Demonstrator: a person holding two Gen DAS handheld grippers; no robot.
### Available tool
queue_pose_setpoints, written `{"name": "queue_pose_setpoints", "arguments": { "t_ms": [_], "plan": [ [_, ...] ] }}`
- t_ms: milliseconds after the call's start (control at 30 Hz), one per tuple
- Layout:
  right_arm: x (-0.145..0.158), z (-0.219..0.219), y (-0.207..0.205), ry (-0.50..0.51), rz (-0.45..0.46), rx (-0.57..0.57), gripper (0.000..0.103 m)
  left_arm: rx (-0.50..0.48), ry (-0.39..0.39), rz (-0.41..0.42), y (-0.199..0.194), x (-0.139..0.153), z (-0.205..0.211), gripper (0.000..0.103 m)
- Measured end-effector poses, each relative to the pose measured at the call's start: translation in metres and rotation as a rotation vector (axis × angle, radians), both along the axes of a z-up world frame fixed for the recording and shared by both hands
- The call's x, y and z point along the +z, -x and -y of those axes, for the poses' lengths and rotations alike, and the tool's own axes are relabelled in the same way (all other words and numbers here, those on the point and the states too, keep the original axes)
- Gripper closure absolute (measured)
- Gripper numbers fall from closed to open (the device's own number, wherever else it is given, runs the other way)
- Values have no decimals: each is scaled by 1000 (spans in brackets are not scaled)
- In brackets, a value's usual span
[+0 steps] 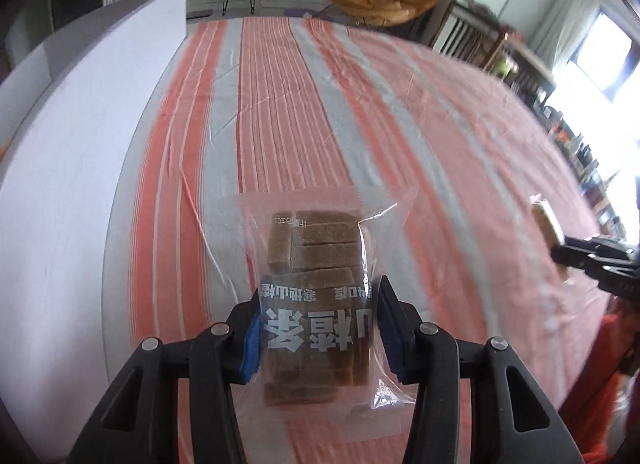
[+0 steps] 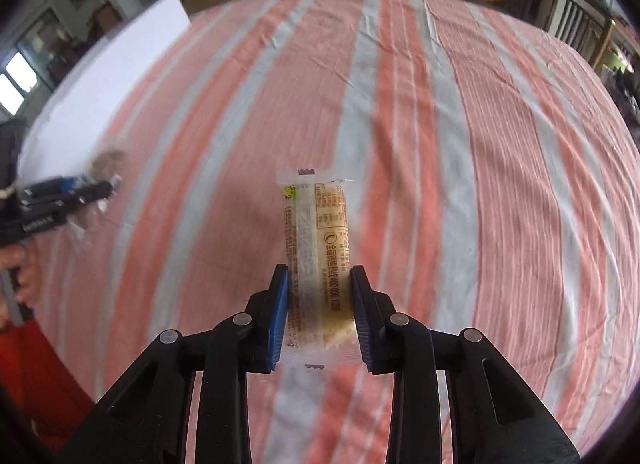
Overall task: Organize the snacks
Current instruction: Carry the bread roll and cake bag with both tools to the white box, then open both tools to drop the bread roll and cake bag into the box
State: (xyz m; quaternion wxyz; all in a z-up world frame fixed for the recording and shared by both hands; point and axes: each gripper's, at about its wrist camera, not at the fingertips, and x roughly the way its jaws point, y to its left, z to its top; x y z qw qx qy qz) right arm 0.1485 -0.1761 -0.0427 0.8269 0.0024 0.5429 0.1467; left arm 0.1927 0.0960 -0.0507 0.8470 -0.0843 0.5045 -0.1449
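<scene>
Big striped cloth [image 1: 360,112] covers the whole work surface, orange-pink and grey bands running away from me, with a white board [image 1: 80,144] lying flat along its left edge. Past the far end there's an orange chair [image 1: 376,4] and a low white cabinet with plants on it.

My left gripper [image 1: 318,328] is clamped on a clear bag of brown snack slabs [image 1: 316,264], blue pads pressing it from both sides near the lower half, white print on the wrapper. The bag sticks out forward past my fingertips and sits above the cloth, not lying on it as far as I can tell.

My right gripper [image 2: 320,312] is squeezed shut on a slim wrapped snack bar [image 2: 318,240], pale yellowish with red print, pads pinching its lower end while the rest points out ahead over the stripes.

Each gripper shows up blurry at the edge of the other's view, well apart.
</scene>
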Motion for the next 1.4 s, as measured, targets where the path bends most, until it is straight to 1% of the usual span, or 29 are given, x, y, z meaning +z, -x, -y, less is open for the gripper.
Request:
{"name": "queue_pose_setpoints", "arguments": {
  "t_ms": [67,100,133,200,267,333,400,467,500,533,567,633,667,700,733,767,867,1000,1067,1100,1133,1167,1233,1300,1367,1400],
  "plan": [
    [23,-13,0,-63,40,6,71,35,120,25,8,17,-12,55],
    [37,-22,-2,-96,65,14,71,54,181,48,12,30,-22,55],
    [50,-34,-6,-119,93,27,71,74,226,78,15,45,-33,55],
    [83,-64,-13,-166,151,69,71,120,277,136,19,74,-60,55],
    [112,-99,-20,-219,190,126,71,175,285,183,21,100,-96,55],
    [138,-151,-28,-269,218,211,71,247,234,214,21,120,-136,55],
    [156,-200,-33,-311,234,282,71,344,112,223,18,131,-181,54],
    [168,-257,-41,-343,240,354,71,412,17,209,15,130,-214,52],
    [170,-279,-44,-345,243,376,71,460,-35,198,14,128,-231,50],
    [169,-303,-46,-344,245,398,71,504,-77,185,14,122,-245,44],
    [167,-325,-50,-339,247,416,71,534,-108,173,15,118,-257,40],
    [158,-366,-57,-313,261,445,69,559,-130,166,20,109,-273,29],
    [151,-377,-61,-313,258,446,67,563,-133,169,24,106,-277,26],
    [142,-389,-65,-317,252,443,61,568,-139,178,28,104,-279,21],
    [134,-397,-71,-325,242,445,40,572,-150,186,31,102,-280,17],
    [127,-402,-73,-326,234,445,28,576,-171,193,34,101,-280,16],
    [115,-404,-74,-296,235,442,28,581,-225,205,45,97,-279,15],
    [120,-395,-67,-269,258,442,27,625,-318,226,57,108,-269,12],
    [127,-392,-62,-257,267,441,20,645,-354,245,61,119,-264,12],
    [131,-390,-60,-249,273,441,20,653,-366,251,62,124,-260,8],
    [134,-389,-59,-242,277,443,19,665,-377,253,62,130,-256,1],
    [138,-389,-56,-234,277,448,19,683,-390,260,64,135,-254,0],
    [146,-391,-52,-215,270,450,17,719,-408,277,67,143,-250,0],
    [149,-392,-49,-198,263,446,16,755,-406,292,73,151,-249,0],
    [149,-393,-46,-186,254,441,11,754,-404,296,76,157,-248,0],
    [149,-394,-45,-177,251,437,10,739,-409,298,78,159,-246,0]
  ]
}}
